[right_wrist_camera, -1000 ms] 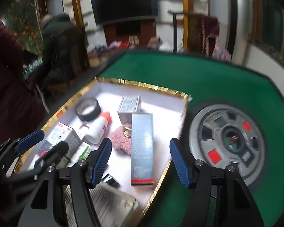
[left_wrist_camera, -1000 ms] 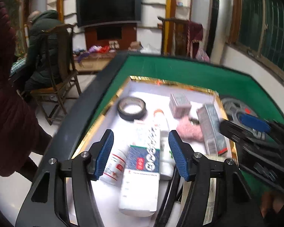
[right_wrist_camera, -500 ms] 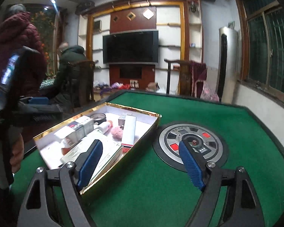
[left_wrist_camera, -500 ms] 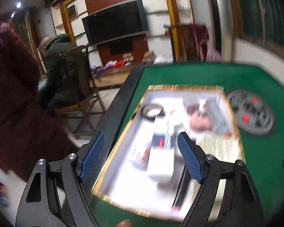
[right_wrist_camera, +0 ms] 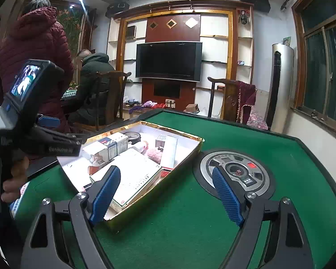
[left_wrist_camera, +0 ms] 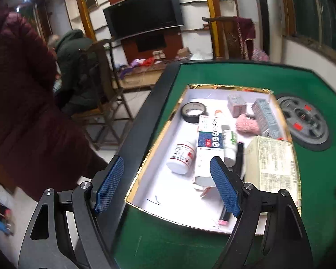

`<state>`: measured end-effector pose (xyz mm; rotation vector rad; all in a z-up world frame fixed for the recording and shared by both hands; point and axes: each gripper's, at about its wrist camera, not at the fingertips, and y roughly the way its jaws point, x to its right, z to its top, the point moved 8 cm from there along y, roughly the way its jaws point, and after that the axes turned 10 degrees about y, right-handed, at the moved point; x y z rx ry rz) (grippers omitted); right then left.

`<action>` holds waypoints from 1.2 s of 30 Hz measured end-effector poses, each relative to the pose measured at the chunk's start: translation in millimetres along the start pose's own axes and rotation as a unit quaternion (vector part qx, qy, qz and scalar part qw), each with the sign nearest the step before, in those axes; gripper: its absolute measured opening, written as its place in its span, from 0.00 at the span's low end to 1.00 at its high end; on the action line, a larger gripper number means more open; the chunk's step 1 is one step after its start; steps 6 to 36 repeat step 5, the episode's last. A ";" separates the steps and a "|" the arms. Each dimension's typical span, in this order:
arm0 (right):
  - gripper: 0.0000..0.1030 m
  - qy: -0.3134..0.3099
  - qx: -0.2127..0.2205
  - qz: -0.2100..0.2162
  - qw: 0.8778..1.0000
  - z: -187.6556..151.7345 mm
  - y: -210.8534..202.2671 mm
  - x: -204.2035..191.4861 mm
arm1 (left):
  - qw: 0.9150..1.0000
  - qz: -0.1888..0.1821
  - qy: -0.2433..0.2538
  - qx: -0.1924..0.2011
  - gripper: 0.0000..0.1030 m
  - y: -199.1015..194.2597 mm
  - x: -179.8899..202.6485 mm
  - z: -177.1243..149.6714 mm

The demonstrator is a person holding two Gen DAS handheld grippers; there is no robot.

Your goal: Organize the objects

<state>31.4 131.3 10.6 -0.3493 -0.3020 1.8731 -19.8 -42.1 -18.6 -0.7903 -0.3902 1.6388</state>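
A gold-rimmed white tray [left_wrist_camera: 132, 198] [right_wrist_camera: 179, 159] lies on the green table. In it are a black tape roll [left_wrist_camera: 193, 112], a white pill bottle [left_wrist_camera: 182, 153], a blue-and-white box [left_wrist_camera: 207, 148], a pink fluffy thing [left_wrist_camera: 246, 125], a grey box [left_wrist_camera: 265, 117] and a large cream box [left_wrist_camera: 272, 163] [right_wrist_camera: 134, 178]. My left gripper [left_wrist_camera: 168, 186] is open and empty above the tray's near left corner. My right gripper [right_wrist_camera: 165, 198] is open and empty over the table, near the tray's near right side.
A round grey dial panel [left_wrist_camera: 303, 121] [right_wrist_camera: 235, 174] sits in the table's middle, right of the tray. The table's black edge [left_wrist_camera: 145, 121] runs along the left. Two people [right_wrist_camera: 33, 51] and wooden chairs [left_wrist_camera: 100, 85] are beyond it.
Both grippers have pulled back and risen away from the tray, so more of the room and table shows. Both stay open and empty.
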 end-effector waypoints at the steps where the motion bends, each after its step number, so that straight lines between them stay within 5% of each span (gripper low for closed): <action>1: 0.82 -0.001 0.000 0.000 1.000 -0.3 0.4 -0.7 | 1.000 -0.026 -0.005 0.003 0.78 -0.9 1.6 -0.3; 5: 0.82 -0.009 -0.003 0.001 1.000 -3.8 -0.9 -4.3 | 1.000 0.003 -0.011 0.027 0.78 -9.2 -5.2 3.9; 36: 0.82 -0.009 -0.003 0.001 1.000 -3.8 -0.9 -4.3 | 1.000 0.003 -0.011 0.027 0.78 -9.2 -5.2 3.9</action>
